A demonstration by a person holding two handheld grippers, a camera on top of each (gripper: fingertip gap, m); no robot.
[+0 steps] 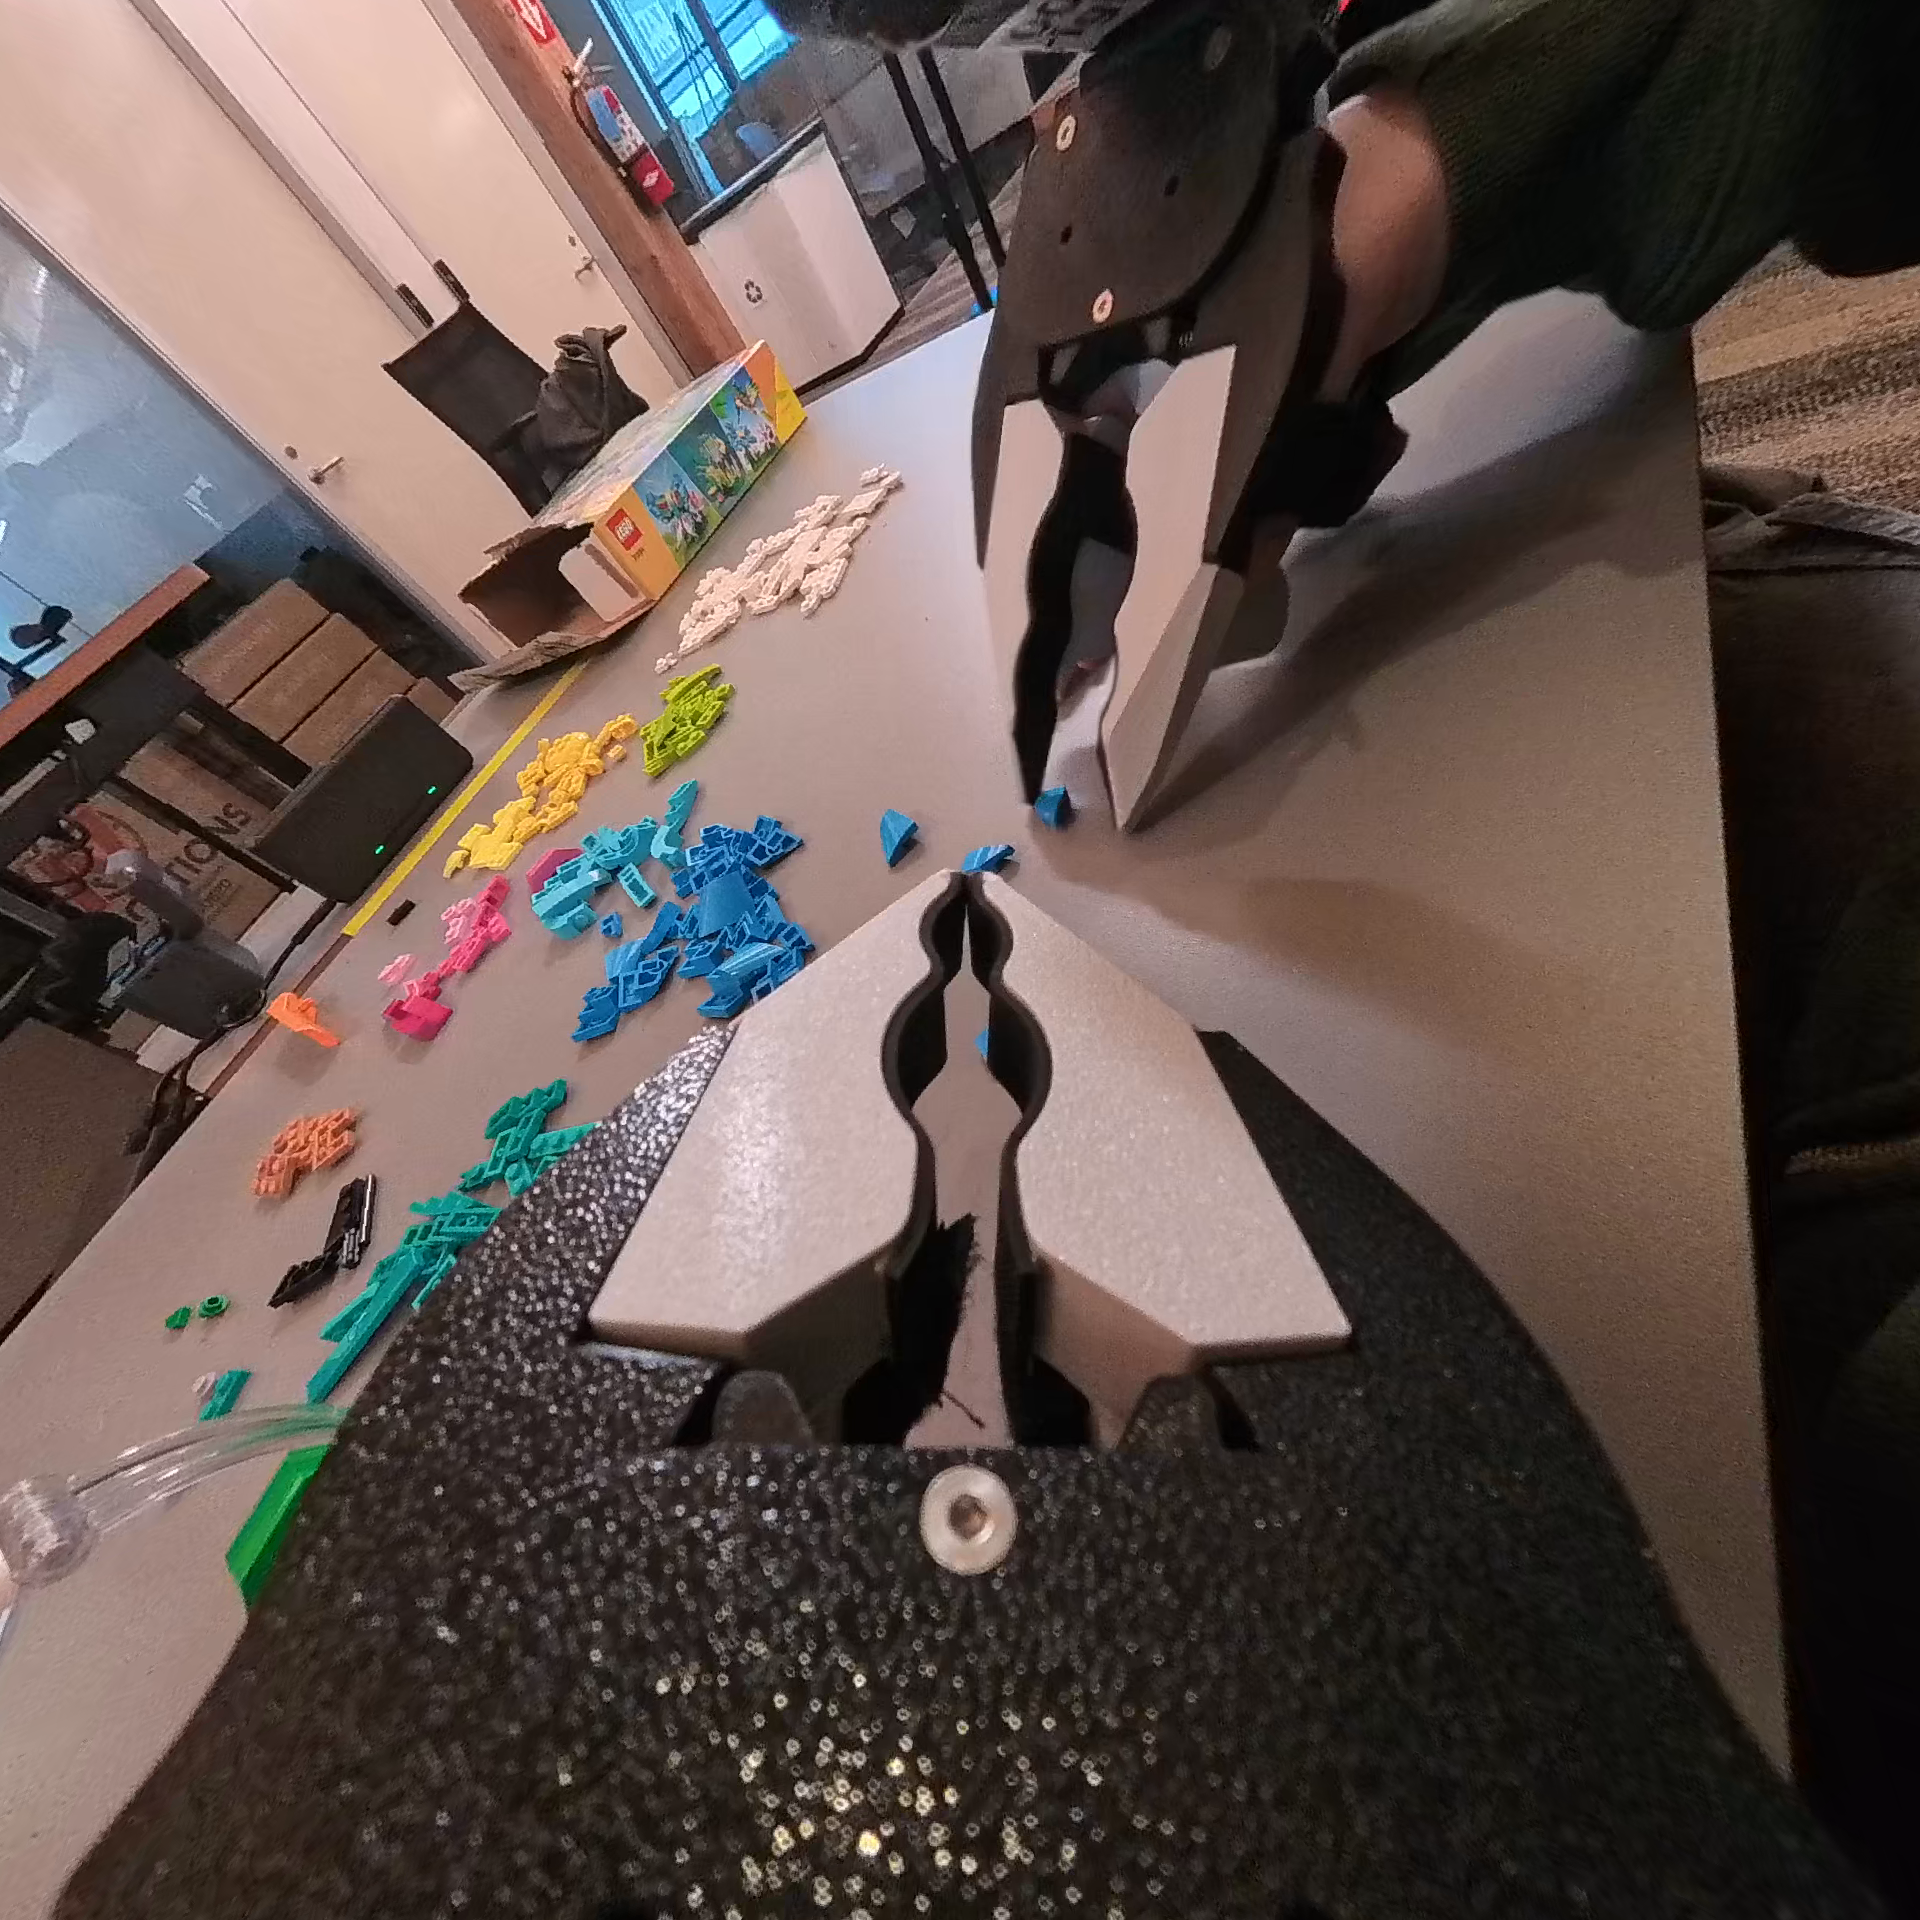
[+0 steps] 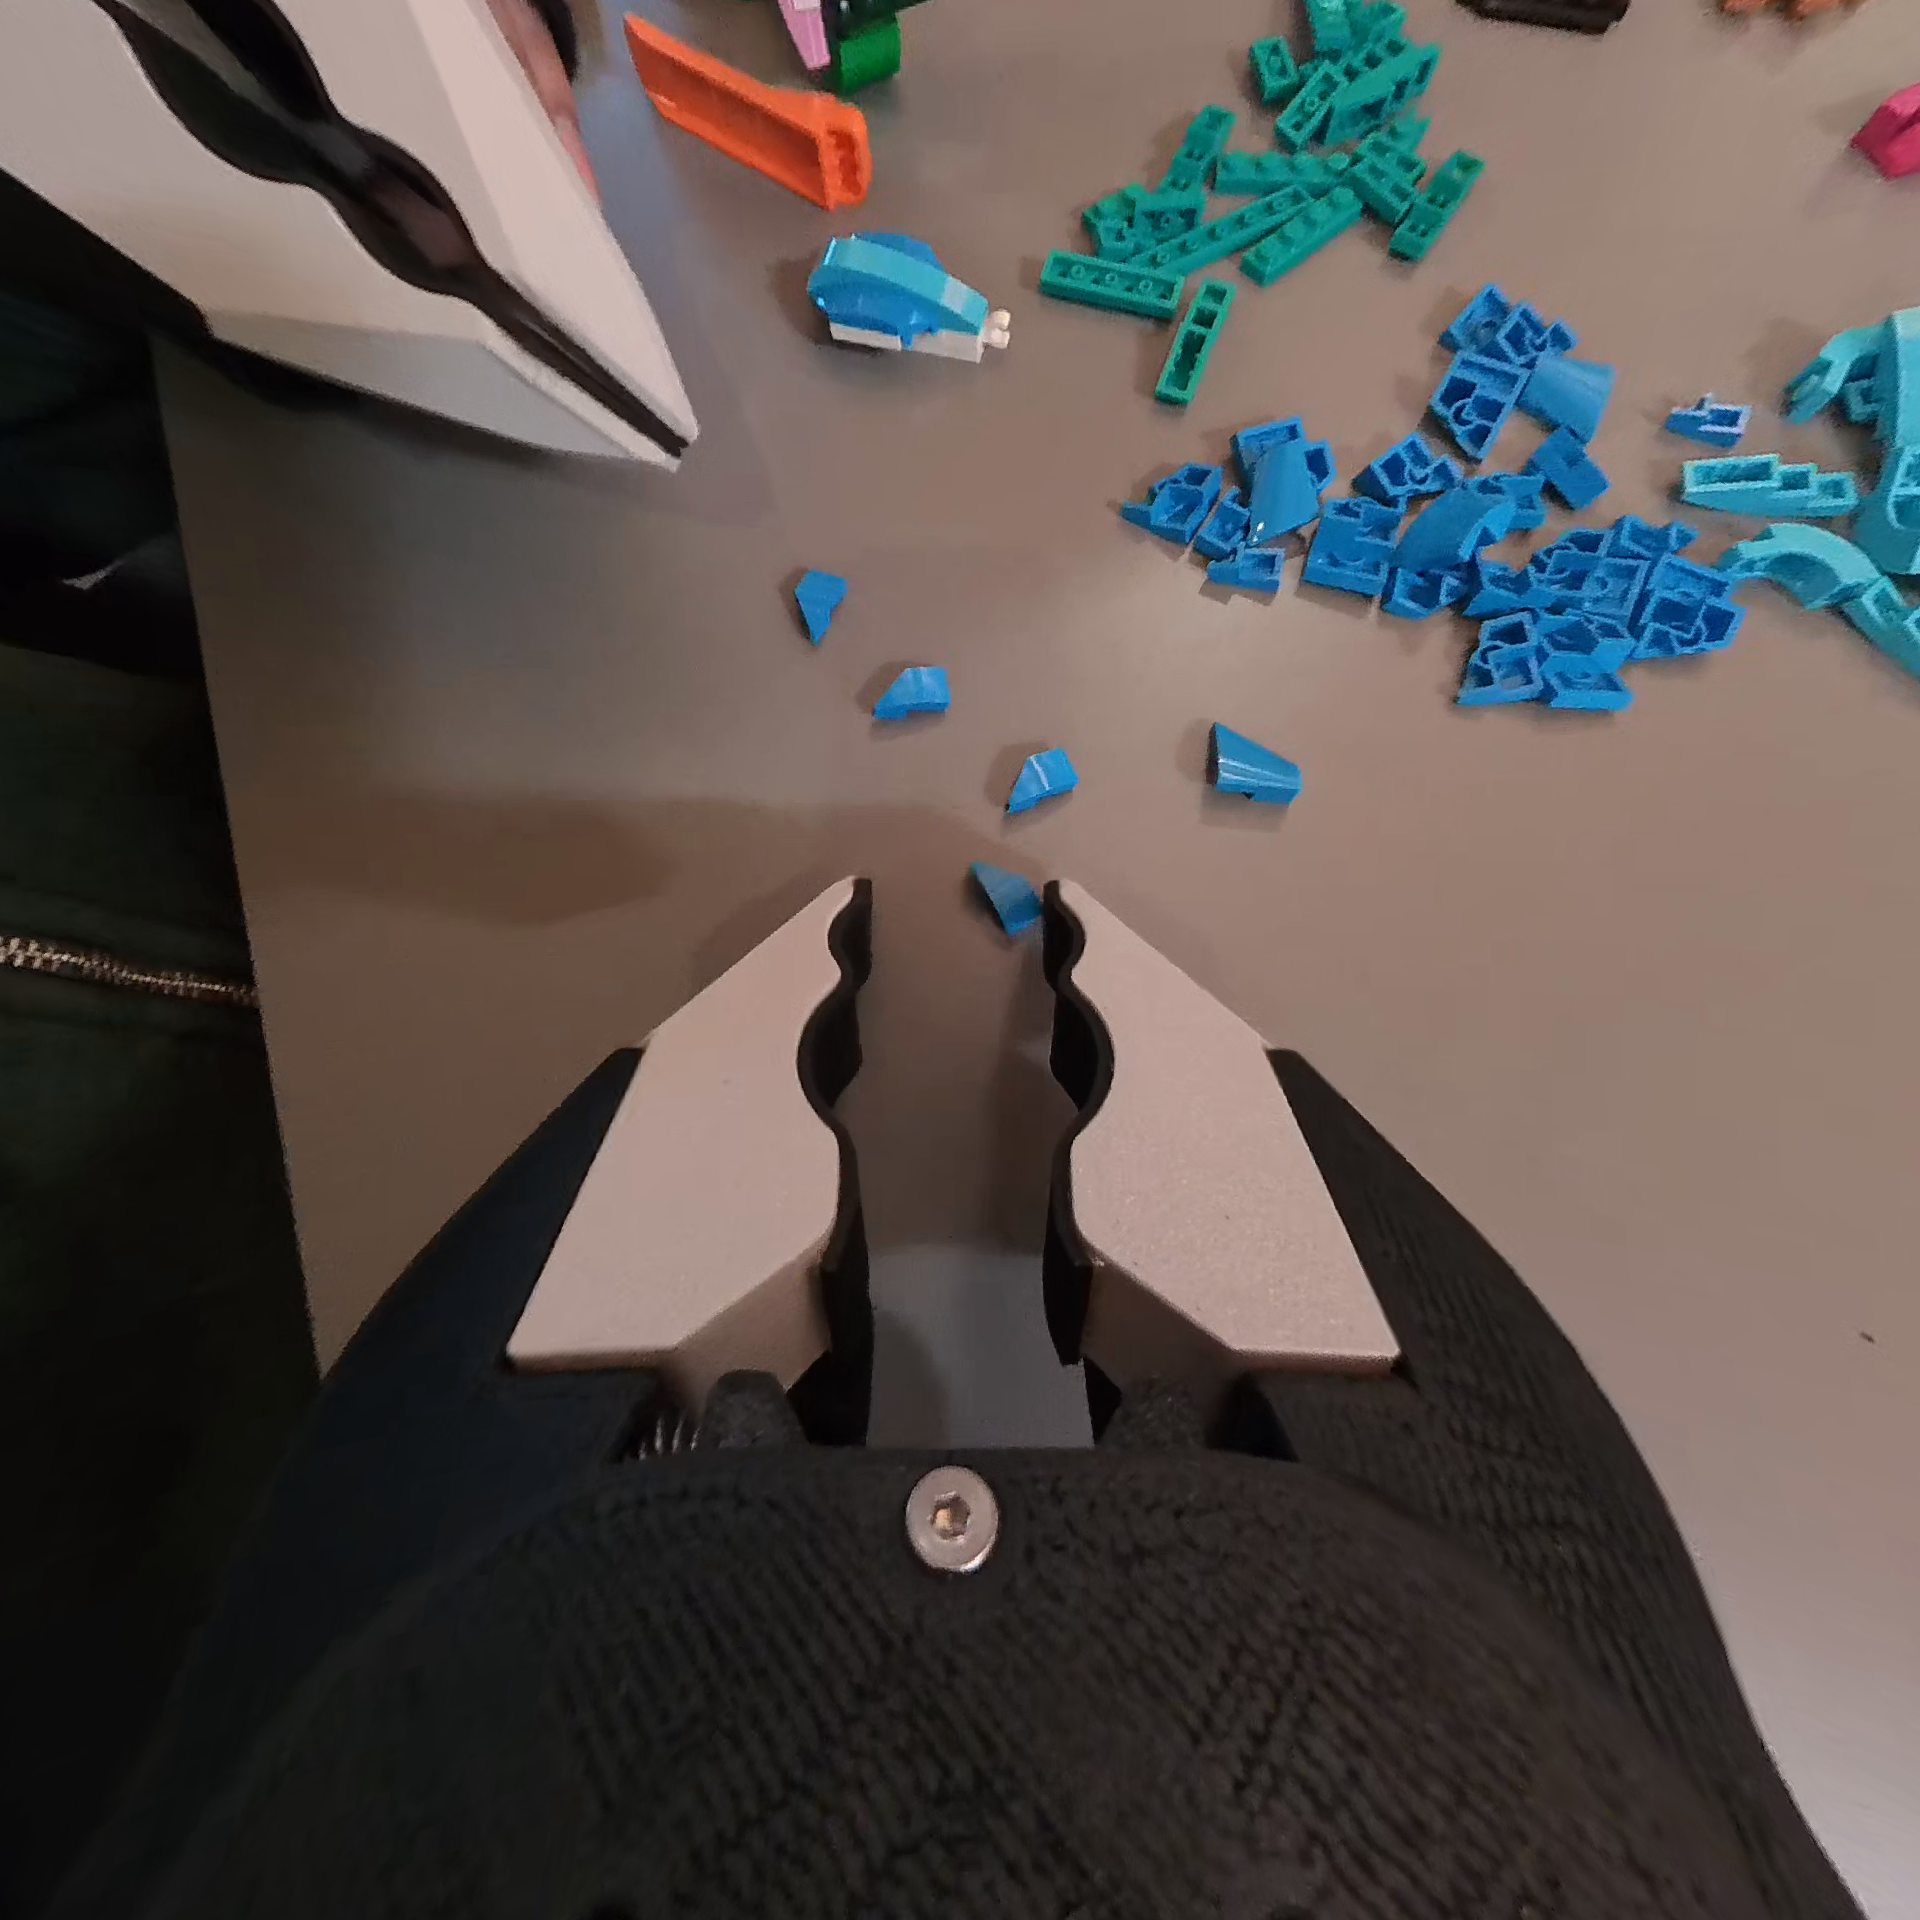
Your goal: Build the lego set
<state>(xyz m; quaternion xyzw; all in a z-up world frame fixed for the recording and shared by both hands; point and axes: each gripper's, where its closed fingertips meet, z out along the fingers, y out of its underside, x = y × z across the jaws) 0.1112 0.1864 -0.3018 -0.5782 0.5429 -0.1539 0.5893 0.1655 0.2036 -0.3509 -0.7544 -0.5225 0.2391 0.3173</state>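
Note:
My right gripper [image 2: 956,888] is open, low over the grey table [image 2: 520,727]. A small blue wedge piece [image 2: 1006,899] lies between its fingertips, close against the right-hand finger. In the left wrist view the same gripper [image 1: 1081,816] points down at that wedge [image 1: 1051,805]. Several more blue wedges lie just ahead, such as one [image 2: 1041,779] and another [image 2: 912,693]. A small built piece in blue, light blue and white [image 2: 899,296] sits farther off. My left gripper [image 1: 966,878] is shut and empty, and also shows at the top left of the right wrist view [image 2: 675,447].
Loose bricks lie sorted by colour: blue [image 2: 1507,551], teal green [image 2: 1299,177], turquoise [image 2: 1849,488], white [image 1: 790,566], lime [image 1: 686,717], yellow [image 1: 545,790], pink [image 1: 457,935]. An orange brick separator [image 2: 758,114] and the set's box [image 1: 675,478] lie farther off. The table's edge [image 2: 208,727] runs close by. There is about 8 cm between the tips of the two grippers.

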